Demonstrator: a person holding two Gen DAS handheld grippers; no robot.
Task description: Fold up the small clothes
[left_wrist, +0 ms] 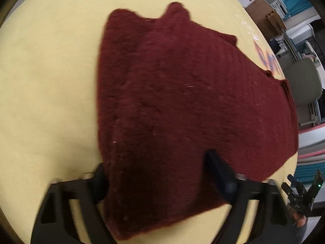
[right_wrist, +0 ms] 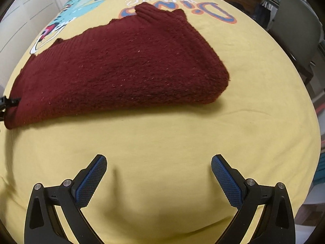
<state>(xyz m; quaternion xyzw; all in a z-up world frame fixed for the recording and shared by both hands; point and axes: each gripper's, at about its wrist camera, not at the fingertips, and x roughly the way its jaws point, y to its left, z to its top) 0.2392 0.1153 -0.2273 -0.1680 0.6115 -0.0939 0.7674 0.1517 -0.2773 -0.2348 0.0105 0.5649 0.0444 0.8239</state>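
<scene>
A yellow printed sheet (right_wrist: 162, 134) carried a folded maroon sweater (right_wrist: 121, 67); the left claw (left_wrist: 156, 174) straddled its corner, grip unclear; the right claw (right_wrist: 158, 168) stood apart.

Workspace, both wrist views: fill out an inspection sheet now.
Surface: yellow printed sheet, cartoon print at the far end.
Job's things: dark red knit garment, partly folded, lying flat.
Clutter: nothing seen on the sheet.
Grippers: left gripper straddles the garment's near corner, jaws partway apart with cloth between them; right gripper open over bare sheet, clear of the garment.
Cables: nothing seen.
Surroundings: cardboard boxes and a grey chair beyond the edge.
</scene>
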